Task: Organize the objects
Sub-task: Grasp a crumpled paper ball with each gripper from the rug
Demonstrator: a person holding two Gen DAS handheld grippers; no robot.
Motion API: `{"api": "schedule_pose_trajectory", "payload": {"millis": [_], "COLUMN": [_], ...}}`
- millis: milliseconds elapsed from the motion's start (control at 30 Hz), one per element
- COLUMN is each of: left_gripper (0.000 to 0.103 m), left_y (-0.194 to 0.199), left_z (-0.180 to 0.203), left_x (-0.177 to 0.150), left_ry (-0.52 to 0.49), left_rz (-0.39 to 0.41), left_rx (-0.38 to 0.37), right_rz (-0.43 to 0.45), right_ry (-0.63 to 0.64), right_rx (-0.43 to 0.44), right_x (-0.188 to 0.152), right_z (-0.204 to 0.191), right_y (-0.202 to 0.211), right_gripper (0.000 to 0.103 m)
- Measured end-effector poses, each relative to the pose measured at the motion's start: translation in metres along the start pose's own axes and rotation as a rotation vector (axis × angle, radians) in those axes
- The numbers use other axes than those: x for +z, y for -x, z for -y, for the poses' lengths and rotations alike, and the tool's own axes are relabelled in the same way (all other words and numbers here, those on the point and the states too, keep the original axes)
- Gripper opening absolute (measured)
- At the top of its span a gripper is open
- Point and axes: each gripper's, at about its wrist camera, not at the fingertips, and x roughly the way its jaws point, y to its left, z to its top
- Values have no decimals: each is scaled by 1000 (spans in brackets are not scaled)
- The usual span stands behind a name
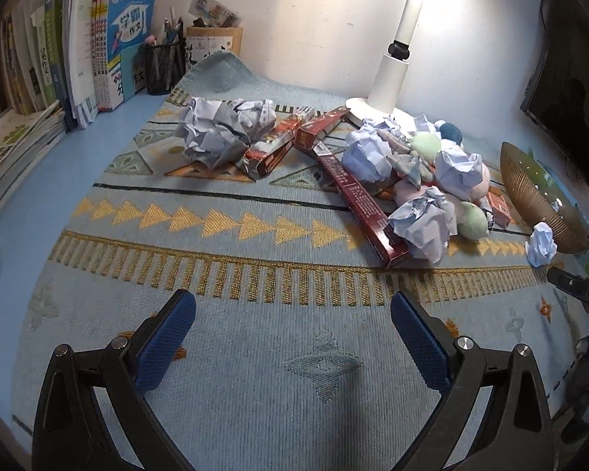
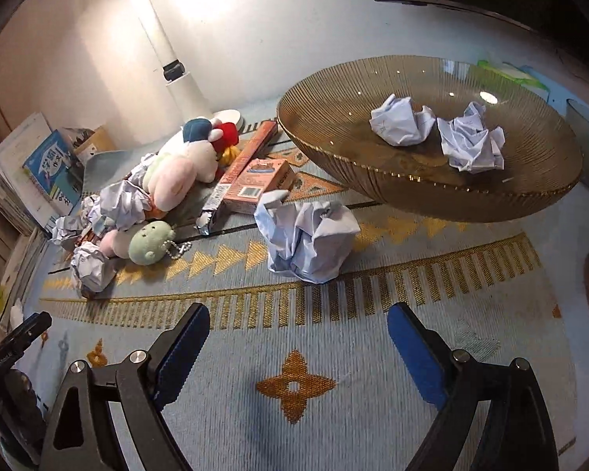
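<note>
Currently my right gripper [image 2: 298, 337] stands apart, empty; the crumpled paper ball [image 2: 308, 245] looks light, crushable: pinch across its middle.

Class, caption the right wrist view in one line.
Open right gripper above patterned cloth; two paper balls in the ribbed bowl.

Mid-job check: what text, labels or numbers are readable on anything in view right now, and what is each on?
"学霸 作文": cover of the blue book standing by the wall.
"DAS": cut off at the frame edge, on the black right gripper in the left wrist view.
Red boxes: fine print, too small to read.
Orange box: barcode label, unreadable.
Other book spines: blurred.
</note>
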Motion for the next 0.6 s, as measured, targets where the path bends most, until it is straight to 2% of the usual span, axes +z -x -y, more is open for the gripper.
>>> {"api": "schedule_pose_trajectory", "payload": {"millis": [67,167,300,433,600], "left_gripper": [99,99,99,99,99], "left_y": [1,14,16,-17,-54], "left_z": [2,-7,-48,-72,-88], "left_x": [-1,2,40,86,120], "left_ry": [-14,-9,69,35,115], "left_rz": [-10,40,94,65,54], "left_rx": [-14,-27,0,33,-15], "right_rz": [-26,-29,-25,-33,-55], "right_ry": [-17,-36,-38,-17,-32], "right_rx": [17,32,32,18,26], "right_x": [1,3,4,5,12], "right_z": [3,8,8,4,5], "right_y": [-5,-8,-10,-13,-16], "right_gripper": [91,92,93,95,95]}}
